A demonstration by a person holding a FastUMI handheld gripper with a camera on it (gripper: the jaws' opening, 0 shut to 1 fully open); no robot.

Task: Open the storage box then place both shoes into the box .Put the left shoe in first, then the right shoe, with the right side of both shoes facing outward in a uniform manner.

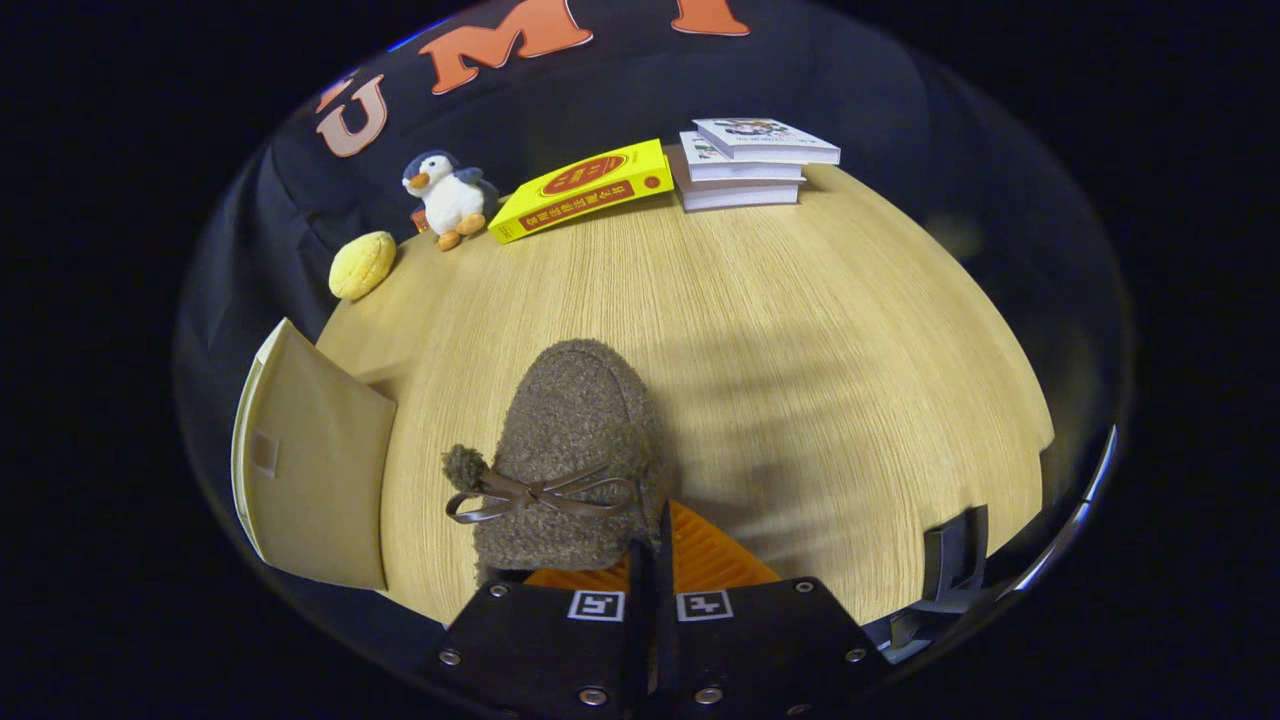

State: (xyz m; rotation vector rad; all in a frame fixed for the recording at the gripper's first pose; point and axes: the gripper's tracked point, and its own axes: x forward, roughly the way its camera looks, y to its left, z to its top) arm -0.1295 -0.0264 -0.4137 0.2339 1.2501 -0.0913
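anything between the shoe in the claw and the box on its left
Nothing visible: bare wooden table separates the fuzzy brown bow-tied shoe, gripped by the shut claw, from the tan storage box.

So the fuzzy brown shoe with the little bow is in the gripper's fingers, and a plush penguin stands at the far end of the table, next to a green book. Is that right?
Nearly. The book beside the plush penguin is yellow, not green, as the gripper view shows. The rest holds: the fuzzy brown shoe with the bow sits at the gripper, its fingers closed together on the shoe's rear edge.

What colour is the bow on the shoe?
Brown, on the fuzzy brown shoe held in the gripper; the bow shows in the gripper view.
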